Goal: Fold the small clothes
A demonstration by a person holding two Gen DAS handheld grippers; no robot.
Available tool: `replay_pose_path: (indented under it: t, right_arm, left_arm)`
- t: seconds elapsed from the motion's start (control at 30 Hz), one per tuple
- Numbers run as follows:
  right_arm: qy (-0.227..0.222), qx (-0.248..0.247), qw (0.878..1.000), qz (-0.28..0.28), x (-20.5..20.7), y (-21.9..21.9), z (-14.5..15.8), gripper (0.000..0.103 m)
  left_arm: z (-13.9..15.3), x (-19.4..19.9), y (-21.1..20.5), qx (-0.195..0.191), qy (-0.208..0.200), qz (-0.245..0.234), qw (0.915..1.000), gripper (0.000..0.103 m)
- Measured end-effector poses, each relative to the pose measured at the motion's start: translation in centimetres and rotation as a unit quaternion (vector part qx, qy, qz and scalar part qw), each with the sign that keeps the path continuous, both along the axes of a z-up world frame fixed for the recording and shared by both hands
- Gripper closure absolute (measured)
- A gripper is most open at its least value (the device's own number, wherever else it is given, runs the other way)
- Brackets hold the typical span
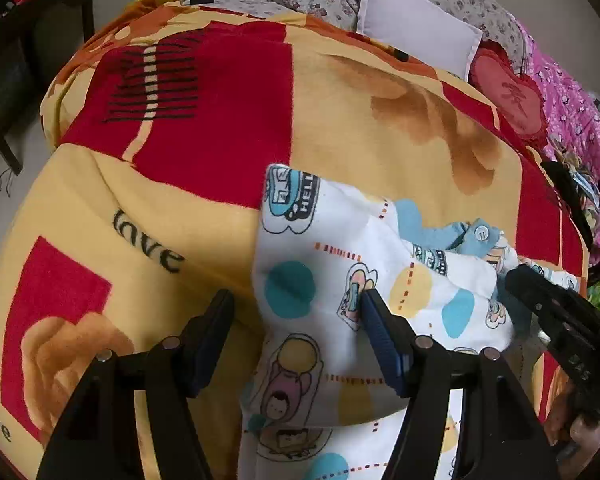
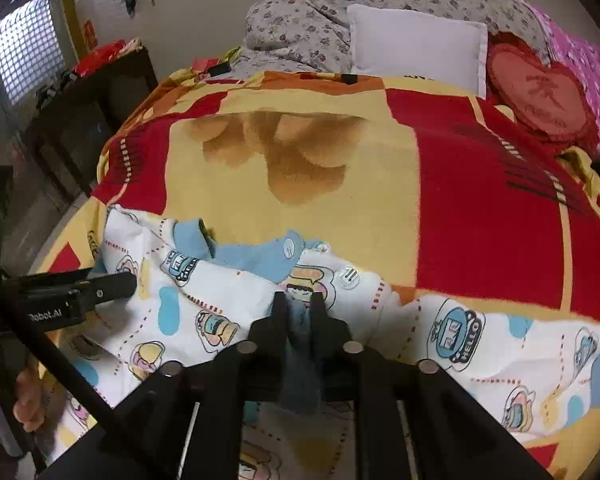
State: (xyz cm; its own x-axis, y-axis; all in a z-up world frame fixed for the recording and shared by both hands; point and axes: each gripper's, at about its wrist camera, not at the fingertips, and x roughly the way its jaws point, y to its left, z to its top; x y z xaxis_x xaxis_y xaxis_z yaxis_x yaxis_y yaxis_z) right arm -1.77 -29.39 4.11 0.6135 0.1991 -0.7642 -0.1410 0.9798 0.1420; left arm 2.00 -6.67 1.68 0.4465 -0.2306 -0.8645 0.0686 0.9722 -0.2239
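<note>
Left wrist view. We see the small white cotton baby garment with cartoon prints and light-blue trim [image 1: 340, 280] lying on the yellow-and-red fleece blanket [image 1: 180, 200] that covers the bed, close to the blanket's near edge. The left gripper [image 1: 300, 336] has its jaws released — one blue-padded finger [image 1: 384, 344] rests on the cloth, the other over bare blanket, so nothing is pinched. We judge this spread stance suits pressing or lining up a fold edge rather than lifting. At the right border the right gripper [image 1: 560, 320] reaches in towards the blue neckline with its white snap button [image 1: 480, 233].

Right wrist view. The right gripper [image 2: 298, 304] stands with narrow jaws grasping a bunched ridge of the garment [image 2: 204, 300] near the collar; blue fabric fills the gap between the fingers. This hold, we judge, anchors the neckline while the body is arranged. One sleeve [image 2: 500, 344] lies spread towards the blanket's right edge, not yet folded in. The left gripper [image 2: 100, 288] comes in from the left edge, a hand [image 2: 24, 396] around its handle. A white pillow [image 2: 416, 44] and a red heart-shaped cushion [image 2: 536, 96] sit at the far end — well apart from the work.
</note>
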Motion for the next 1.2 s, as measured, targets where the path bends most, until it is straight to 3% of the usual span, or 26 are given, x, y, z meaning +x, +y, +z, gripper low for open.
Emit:
replay_pose_path:
  t: [0.03, 0.07, 0.2, 0.33, 0.47, 0.7, 0.77, 0.8, 0.83, 0.97, 1.07, 1.2]
  right_arm:
    - [-0.004, 0.005, 1.0, -0.008, -0.2, -0.3, 0.1, 0.063]
    - [-0.008, 0.011, 1.0, -0.023, -0.4, -0.7, 0.4, 0.06]
    - [-0.02, 0.008, 1.0, -0.016, -0.9, 0.0, 1.2, 0.06]
    - [-0.028, -0.006, 0.999, 0.027, -1.3, 2.5, 1.3, 0.06]
    - [-0.028, -0.043, 0.998, 0.035, 0.0, 3.8, 0.4, 0.06]
    - [0.011, -0.053, 0.99, 0.128, 1.9, 4.9, -1.1, 0.057]
    - [0.018, -0.054, 0.987, 0.154, 1.7, 5.4, -1.3, 0.066]
    - [0.016, -0.064, 0.985, 0.157, 1.6, 5.7, -1.3, 0.09]
    - [0.016, -0.07, 0.985, 0.157, 1.5, 5.8, -1.4, 0.098]
    - [0.0, -0.091, 0.985, 0.144, 1.1, 6.1, -0.9, 0.099]
    - [-0.022, -0.108, 0.989, 0.098, 1.4, 5.2, -0.1, 0.099]
    - [-0.001, -0.079, 0.994, 0.074, 2.6, 4.6, -1.8, 0.099]
  left_arm:
    - [0.0, 0.0, 0.1, -0.002, 0.0, 0.001, 1.0, 0.036]
    - [0.0, 0.0, 0.1, -0.001, -0.003, 0.001, 1.0, 0.036]
    - [-0.1, -0.3, -0.1, 0.005, -0.013, 0.001, 0.9999, 0.035]
    - [-0.2, -0.9, 0.0, 0.014, -0.017, -0.001, 0.9998, 0.032]
    - [-0.1, -1.5, 0.3, 0.011, -0.015, -0.005, 0.9998, 0.031]
    - [-0.3, -2.3, 0.2, 0.024, -0.027, -0.011, 0.9993, 0.027]
    - [-0.3, -2.3, 0.0, 0.028, -0.03, -0.012, 0.9991, 0.026]
    - [-0.4, -2.3, -0.1, 0.03, -0.03, -0.012, 0.999, 0.025]
    - [-0.4, -2.2, -0.2, 0.031, -0.029, -0.012, 0.999, 0.025]
    - [-0.4, -2.3, 0.1, 0.023, -0.028, -0.01, 0.9993, 0.025]
    - [-0.5, -2.3, 0.0, 0.026, -0.035, -0.007, 0.999, 0.019]
    - [-0.7, -2.3, -0.5, 0.046, -0.04, -0.01, 0.9981, 0.017]
